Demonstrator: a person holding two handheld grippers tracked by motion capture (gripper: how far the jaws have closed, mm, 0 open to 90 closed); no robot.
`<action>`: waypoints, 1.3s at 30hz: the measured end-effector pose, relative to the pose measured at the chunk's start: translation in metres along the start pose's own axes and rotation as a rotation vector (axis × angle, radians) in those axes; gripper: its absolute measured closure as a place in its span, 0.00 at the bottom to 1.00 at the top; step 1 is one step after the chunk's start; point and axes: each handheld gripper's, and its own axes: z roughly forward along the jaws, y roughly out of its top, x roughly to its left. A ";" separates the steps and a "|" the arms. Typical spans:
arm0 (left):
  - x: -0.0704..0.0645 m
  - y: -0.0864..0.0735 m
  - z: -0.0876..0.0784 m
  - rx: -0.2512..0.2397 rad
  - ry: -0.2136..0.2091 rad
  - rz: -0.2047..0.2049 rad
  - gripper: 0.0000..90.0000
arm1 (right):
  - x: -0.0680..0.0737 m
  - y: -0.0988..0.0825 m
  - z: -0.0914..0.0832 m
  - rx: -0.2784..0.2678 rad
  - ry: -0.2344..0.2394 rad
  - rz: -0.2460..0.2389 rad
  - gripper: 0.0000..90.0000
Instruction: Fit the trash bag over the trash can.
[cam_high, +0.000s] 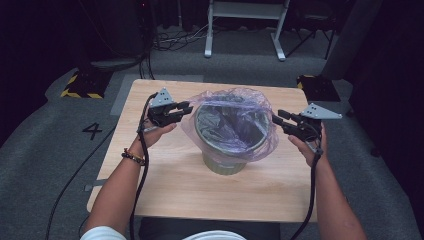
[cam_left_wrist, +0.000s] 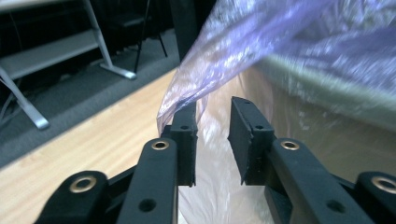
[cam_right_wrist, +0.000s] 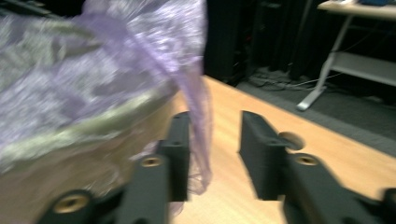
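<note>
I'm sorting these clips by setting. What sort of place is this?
Probably a lab or studio set up for recording, not a home: a lone wooden table on grey carpet marked with a number 4, hazard-striped blocks, and loose floor cables.

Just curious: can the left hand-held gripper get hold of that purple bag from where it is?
Probably yes: the left hand-held gripper is open with the purple bag hanging film right at its jaws, nothing between.
</note>
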 end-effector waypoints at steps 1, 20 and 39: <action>0.002 0.003 -0.002 -0.013 -0.008 -0.006 0.75 | -0.001 0.002 -0.001 -0.011 -0.005 0.004 0.64; 0.004 0.029 0.026 0.044 0.071 0.044 0.88 | -0.006 0.030 0.032 0.067 0.002 -0.126 0.94; 0.007 0.005 0.071 0.237 0.014 0.043 1.00 | -0.032 0.008 0.071 0.156 0.009 0.044 1.00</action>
